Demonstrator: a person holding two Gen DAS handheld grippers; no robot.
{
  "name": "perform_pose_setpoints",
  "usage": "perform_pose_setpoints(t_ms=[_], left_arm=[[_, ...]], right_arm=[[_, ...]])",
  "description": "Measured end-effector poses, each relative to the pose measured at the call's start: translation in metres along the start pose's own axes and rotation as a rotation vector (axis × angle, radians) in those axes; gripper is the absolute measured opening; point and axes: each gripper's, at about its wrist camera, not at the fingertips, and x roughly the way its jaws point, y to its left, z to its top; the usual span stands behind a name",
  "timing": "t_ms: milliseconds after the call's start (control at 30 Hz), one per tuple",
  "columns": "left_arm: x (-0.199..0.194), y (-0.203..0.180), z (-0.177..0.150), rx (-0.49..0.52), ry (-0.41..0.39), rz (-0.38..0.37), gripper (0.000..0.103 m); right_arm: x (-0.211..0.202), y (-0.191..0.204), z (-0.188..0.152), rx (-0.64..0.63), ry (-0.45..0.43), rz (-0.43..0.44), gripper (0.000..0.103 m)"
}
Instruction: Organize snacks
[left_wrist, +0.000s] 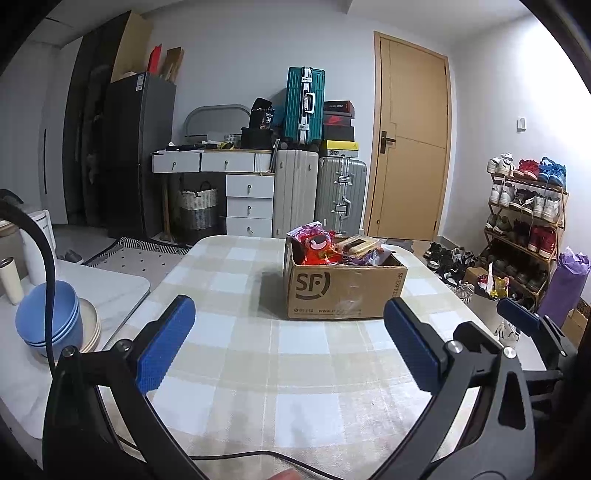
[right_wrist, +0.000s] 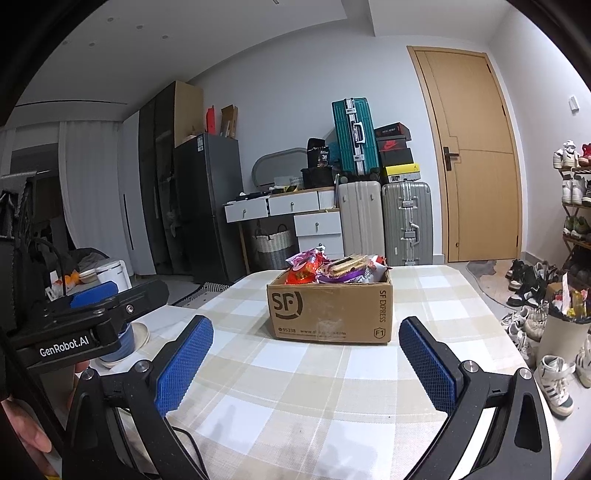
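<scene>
Left wrist view: the left gripper (left_wrist: 288, 343) is spread and empty, aimed at the cardboard box (left_wrist: 341, 288) mid-counter (left_wrist: 258, 369).

Right wrist view: the right gripper (right_wrist: 306, 365) is likewise spread; the snacks (right_wrist: 332, 269) fill the box, the checked cloth around it bare.

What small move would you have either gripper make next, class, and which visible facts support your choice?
Probably none yet. The snack packets sit heaped in the cardboard box on the checked tablecloth, none lying loose. The left gripper and right gripper hover open, empty and short of the box. That fits snacks waiting to come out or just packed in, so the pictures do not settle a move.
</scene>
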Motion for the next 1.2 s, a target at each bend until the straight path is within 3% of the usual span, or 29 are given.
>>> perform_pose_setpoints(t_ms=[1200], left_arm=[[0.007, -0.013, -0.007, 0.021, 0.004, 0.022, 0.102]], right_arm=[[0.000, 0.004, -0.002, -0.005, 0.004, 0.004, 0.102]])
